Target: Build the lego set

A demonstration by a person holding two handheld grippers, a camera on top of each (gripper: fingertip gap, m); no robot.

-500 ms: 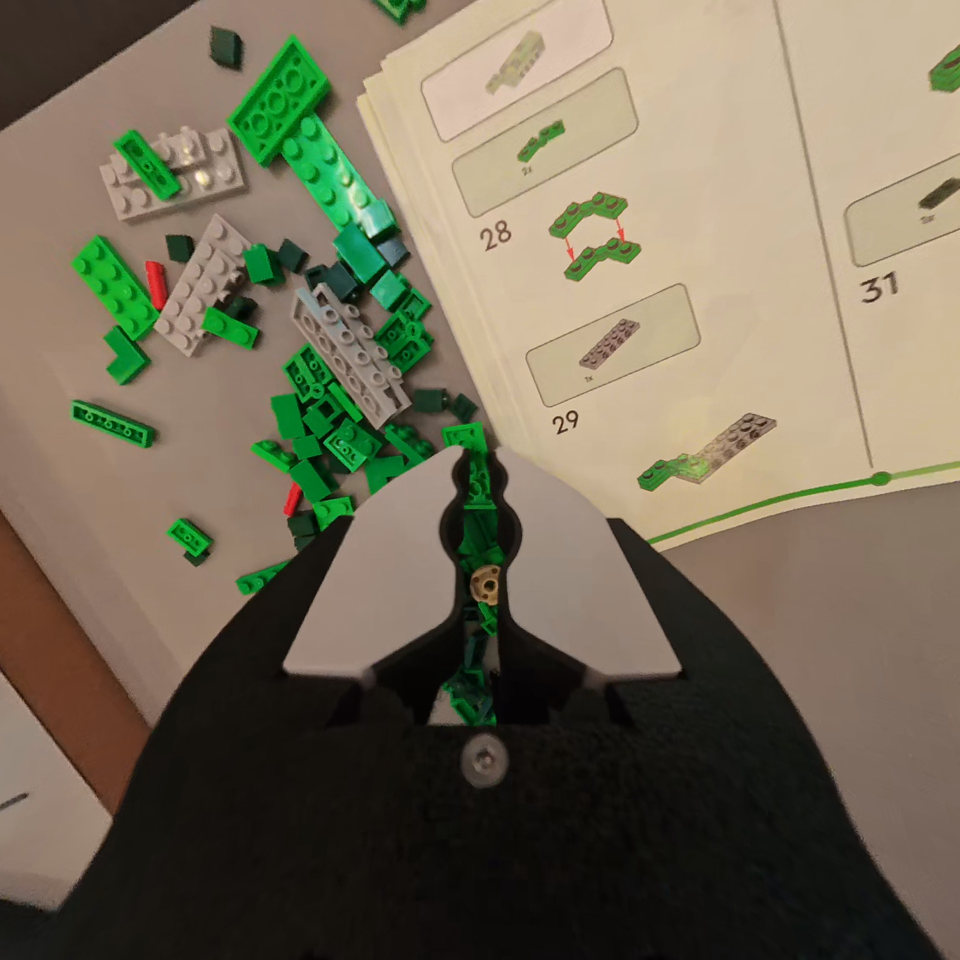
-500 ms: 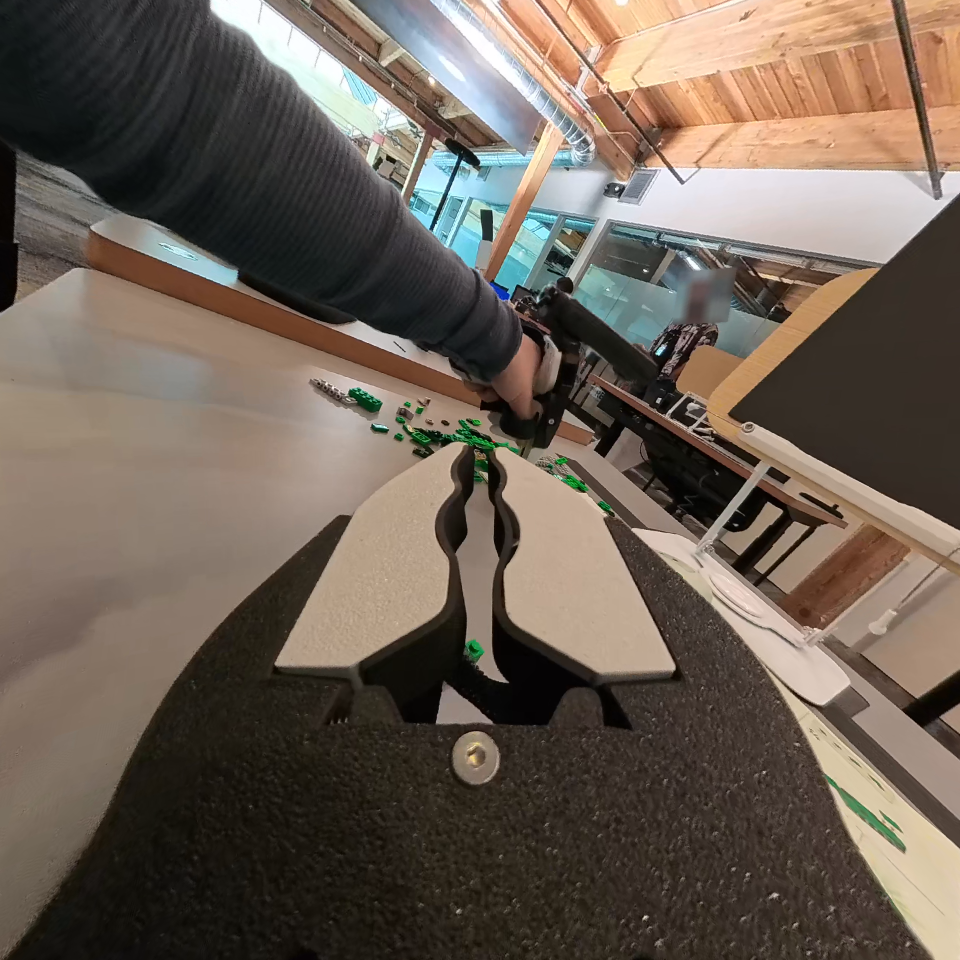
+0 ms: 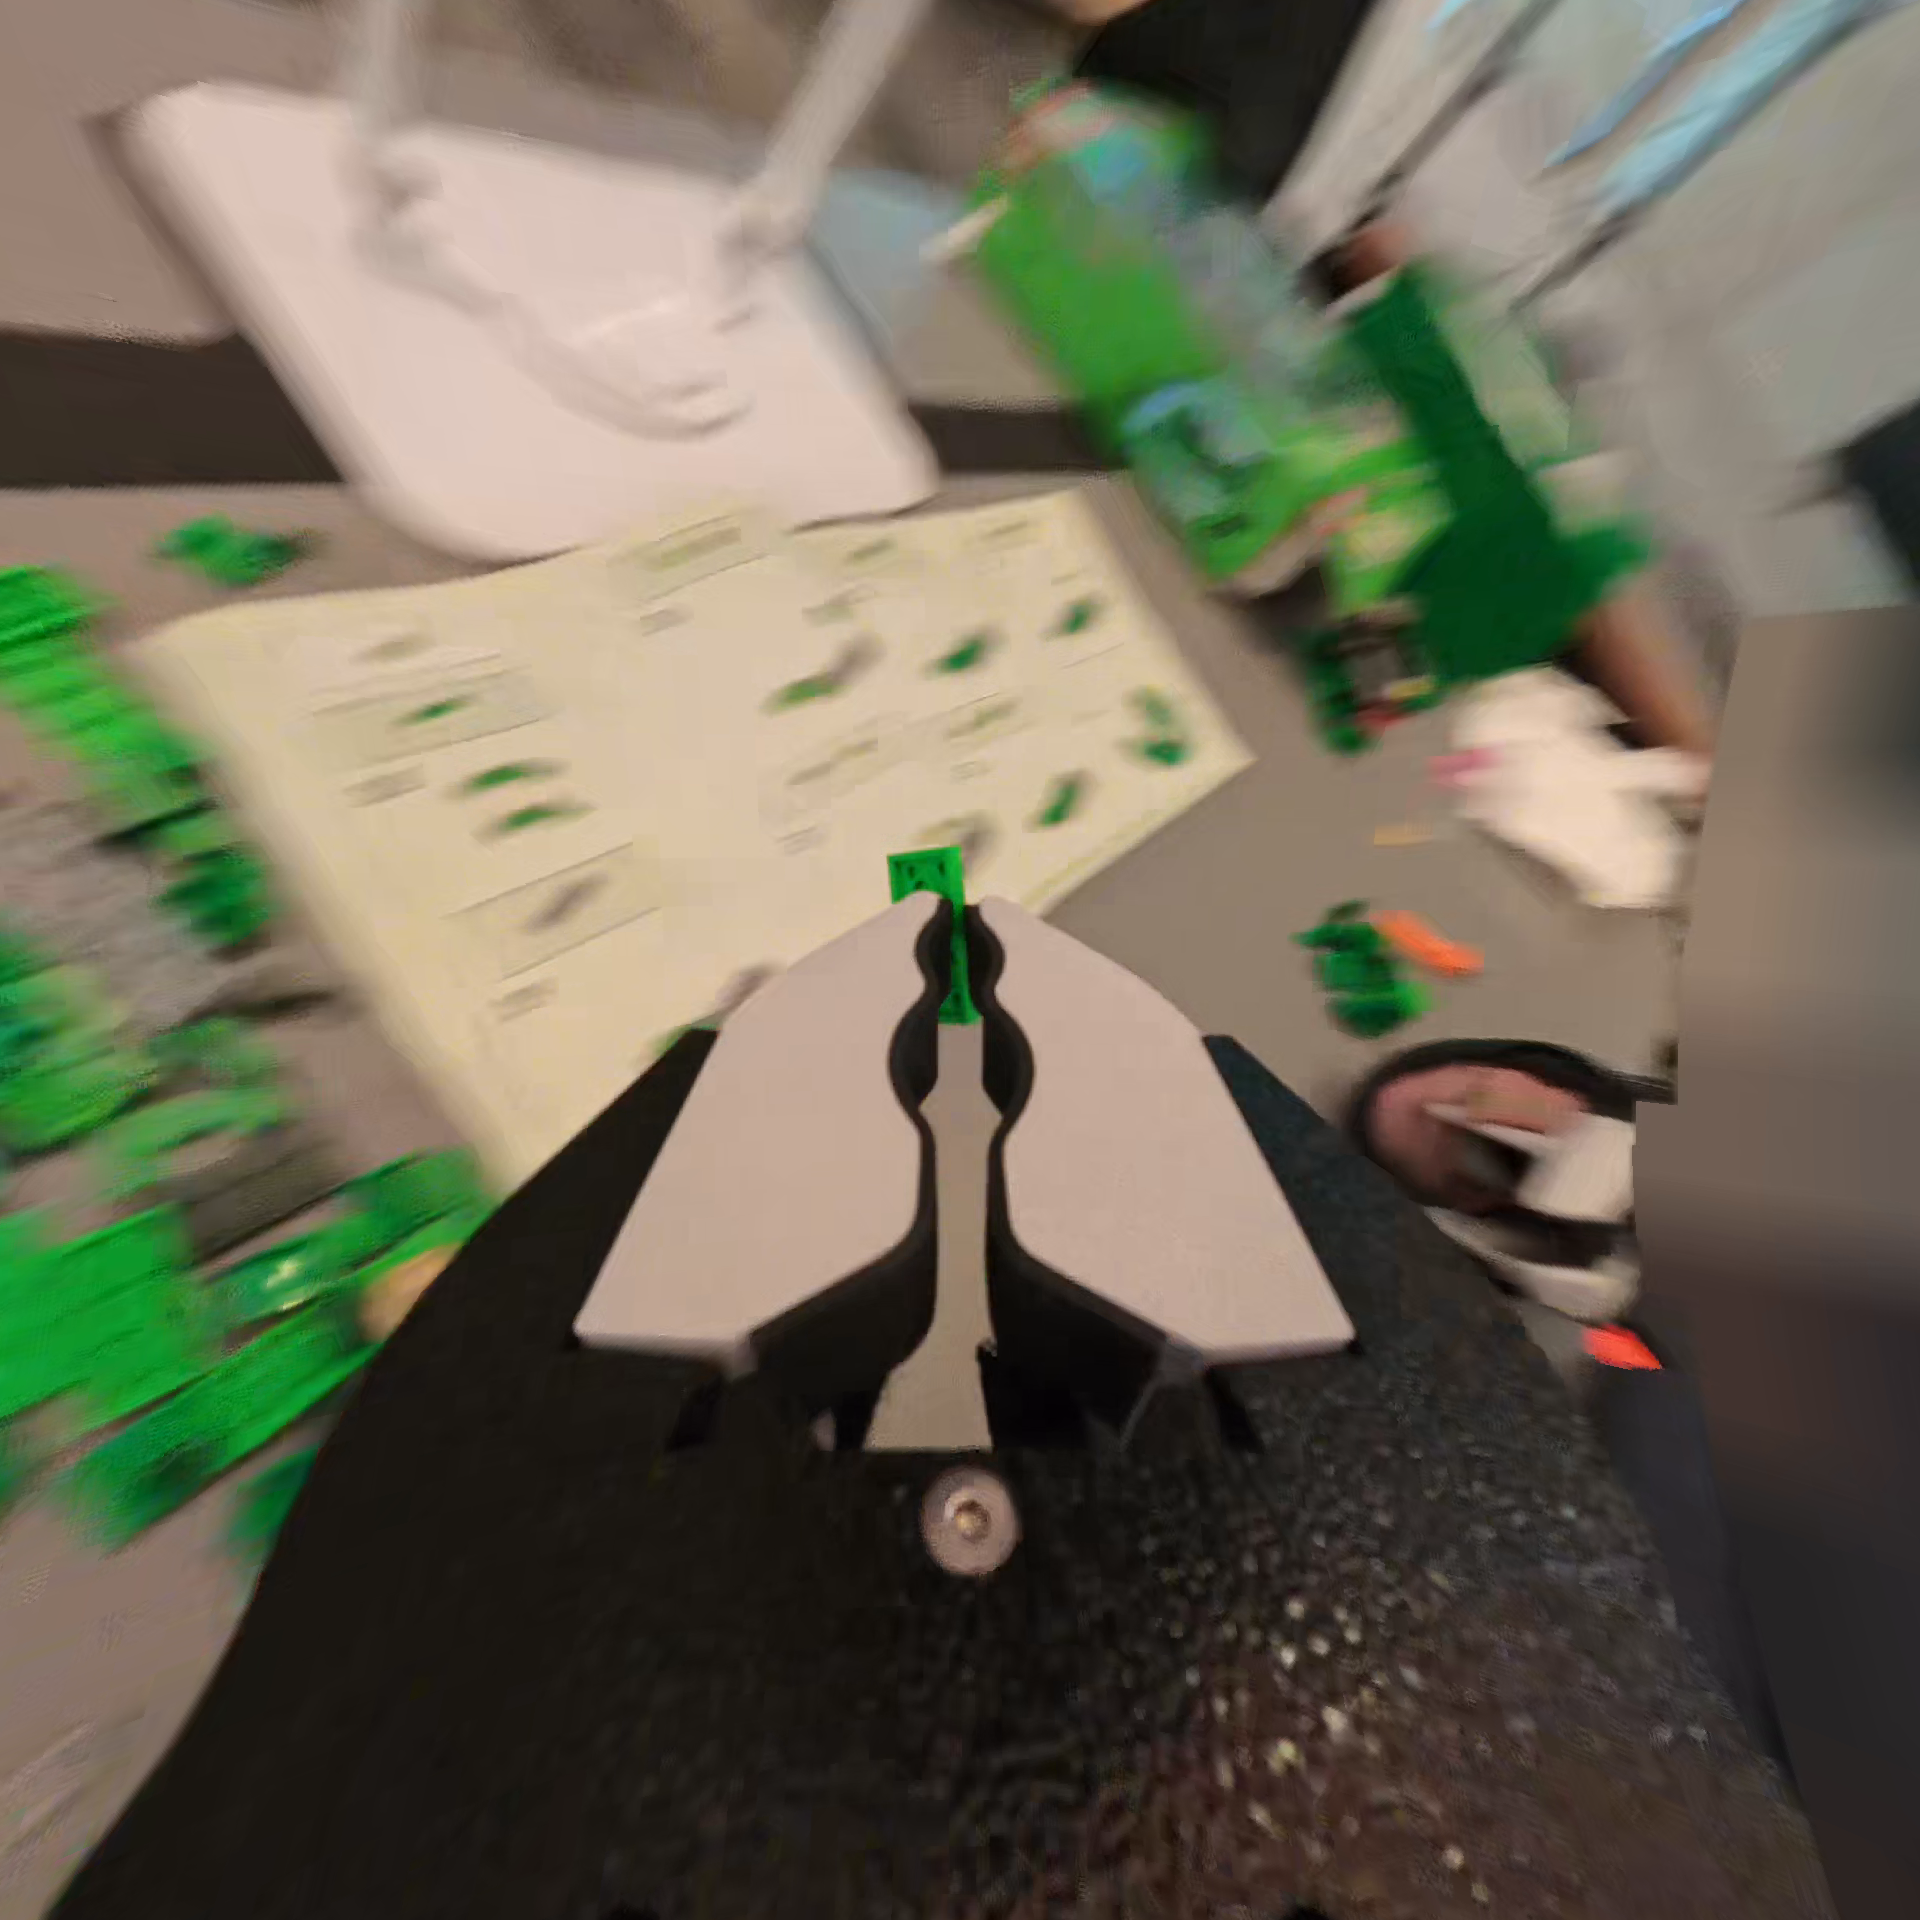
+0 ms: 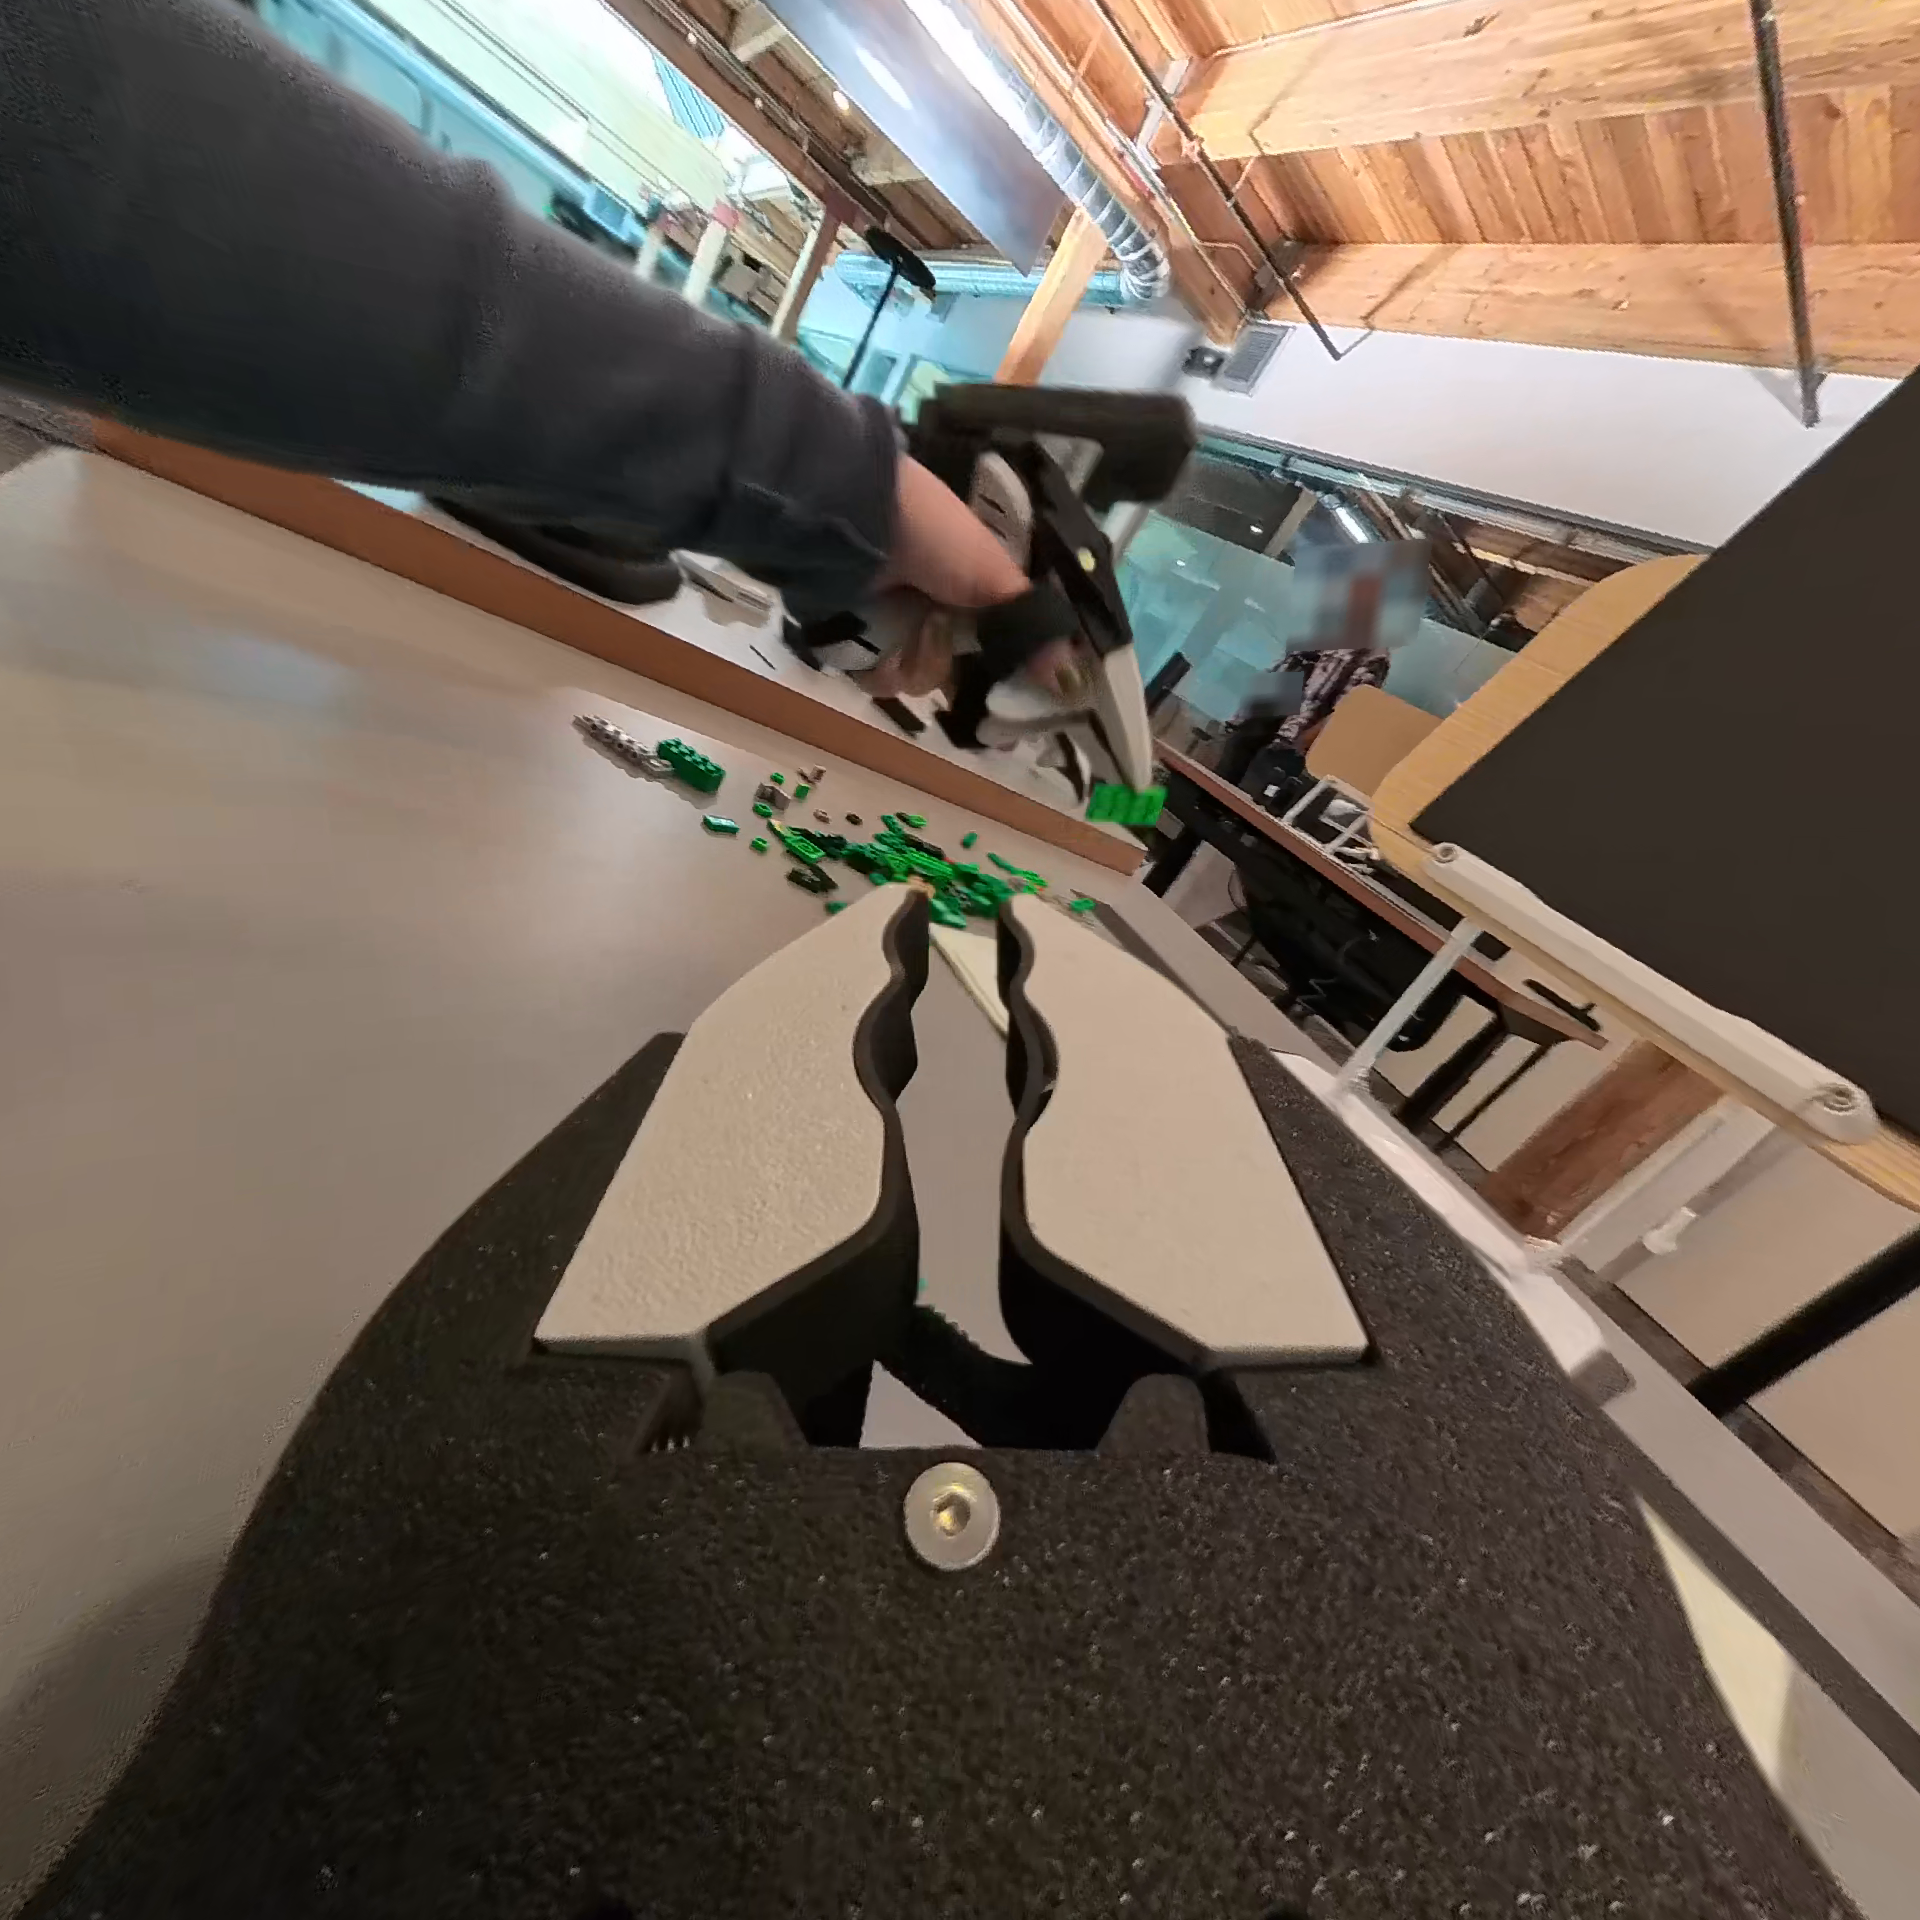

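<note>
Change since before: left gripper has lifted off the pile of loose pieces and swung over the instruction booklet; it now carries a green plate it did not hold earlier. Its view is smeared by the motion.
Left gripper state: fingers pressed together on the green plate, which sticks out past the tips.
Right gripper state: right gripper has a narrow gap between its fingers with nothing in it; it hangs low over the table.
Where the piece is: in the air above the table, clear of the pile, seen from the right wrist view at the left gripper's tips.
Key relation: the plate lies ahead of and above the right gripper, slightly to its right; the left gripper alone has it, so any joining likely needs the two brought together.
Long axis: runs along the left fingers, pointing forward.
Look of the piece: small, bright green, thin, studs just visible; exact stud count cannot be told.
</note>
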